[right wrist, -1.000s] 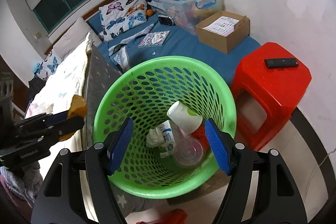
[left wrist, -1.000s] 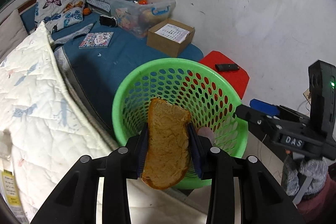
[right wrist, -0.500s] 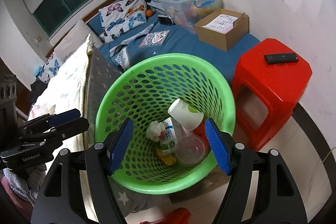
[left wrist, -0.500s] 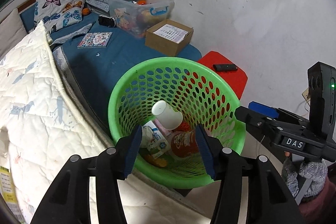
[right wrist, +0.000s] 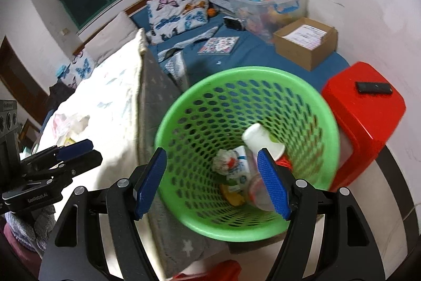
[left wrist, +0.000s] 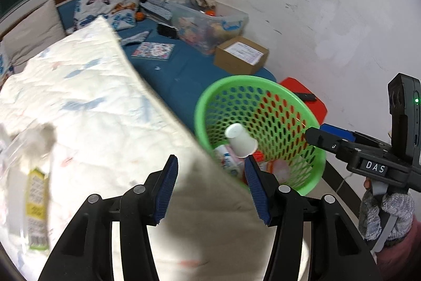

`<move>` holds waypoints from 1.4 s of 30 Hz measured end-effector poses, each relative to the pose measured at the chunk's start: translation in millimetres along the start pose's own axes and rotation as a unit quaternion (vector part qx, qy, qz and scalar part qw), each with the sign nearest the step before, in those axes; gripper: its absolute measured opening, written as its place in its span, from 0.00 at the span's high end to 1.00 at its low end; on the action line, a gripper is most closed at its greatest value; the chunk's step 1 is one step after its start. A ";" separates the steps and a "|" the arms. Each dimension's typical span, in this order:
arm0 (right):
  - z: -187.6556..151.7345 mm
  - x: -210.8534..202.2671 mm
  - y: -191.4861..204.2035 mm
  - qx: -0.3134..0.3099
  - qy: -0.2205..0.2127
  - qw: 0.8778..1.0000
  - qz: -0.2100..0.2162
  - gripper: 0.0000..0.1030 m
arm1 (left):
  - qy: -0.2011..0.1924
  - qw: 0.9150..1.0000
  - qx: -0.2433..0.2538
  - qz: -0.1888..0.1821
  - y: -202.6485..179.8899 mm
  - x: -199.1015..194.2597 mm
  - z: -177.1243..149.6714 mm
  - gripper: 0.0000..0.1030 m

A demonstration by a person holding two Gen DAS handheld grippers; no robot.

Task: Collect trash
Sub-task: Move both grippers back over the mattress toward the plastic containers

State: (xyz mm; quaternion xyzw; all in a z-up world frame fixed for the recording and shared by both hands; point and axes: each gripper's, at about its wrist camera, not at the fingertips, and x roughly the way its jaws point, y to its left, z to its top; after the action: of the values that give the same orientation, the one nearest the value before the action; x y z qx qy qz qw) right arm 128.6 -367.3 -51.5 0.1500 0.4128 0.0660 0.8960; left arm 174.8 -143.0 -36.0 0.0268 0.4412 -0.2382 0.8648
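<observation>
Two tools gape wide, neither gripping anything. Ahead of the right tool [right wrist: 211,183] stands the green basket [right wrist: 326,123], with a white cup [right wrist: 263,140], a crumpled wrapper [right wrist: 223,162] and other trash inside. The left tool [left wrist: 210,187] hovers over the white quilt [left wrist: 86,107] on the bed, basket ahead to its right. A red stool [right wrist: 368,109] flanks the basket.

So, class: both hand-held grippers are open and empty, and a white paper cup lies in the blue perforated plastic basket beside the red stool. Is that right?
Not quite: the perforated plastic basket is green, not blue, as the right wrist view shows. The rest stands: the left hand-held gripper and right hand-held gripper are open and empty, and the white paper cup lies in the basket beside the red stool.
</observation>
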 end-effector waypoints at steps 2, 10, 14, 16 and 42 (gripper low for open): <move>1.9 2.3 13.2 -0.012 0.001 1.000 0.007 0.30 | -0.005 1.000 -0.009 0.009 10.4 -8.0 -3.4 0.50; 7.2 12.8 60.1 -0.052 0.008 0.998 0.034 0.29 | -0.031 0.996 -0.055 0.055 63.5 -46.5 -23.7 0.50; 9.1 21.3 85.5 -0.074 0.014 0.996 0.048 0.29 | -0.043 0.993 -0.079 0.079 91.8 -65.5 -35.2 0.50; 9.6 25.8 96.7 -0.081 0.018 0.995 0.054 0.29 | -0.047 0.991 -0.091 0.087 102.2 -71.6 -37.3 0.50; 26.9 108.2 288.1 -0.263 0.049 0.953 0.143 0.18 | -0.068 0.961 -0.227 0.141 218.3 -130.3 -102.8 0.49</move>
State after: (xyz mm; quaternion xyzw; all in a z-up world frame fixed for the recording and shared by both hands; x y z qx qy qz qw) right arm 221.0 -74.3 -19.8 -0.0370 0.3983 0.3067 0.8637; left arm 127.9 127.2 -33.3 -0.1245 0.4161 -0.0083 0.9007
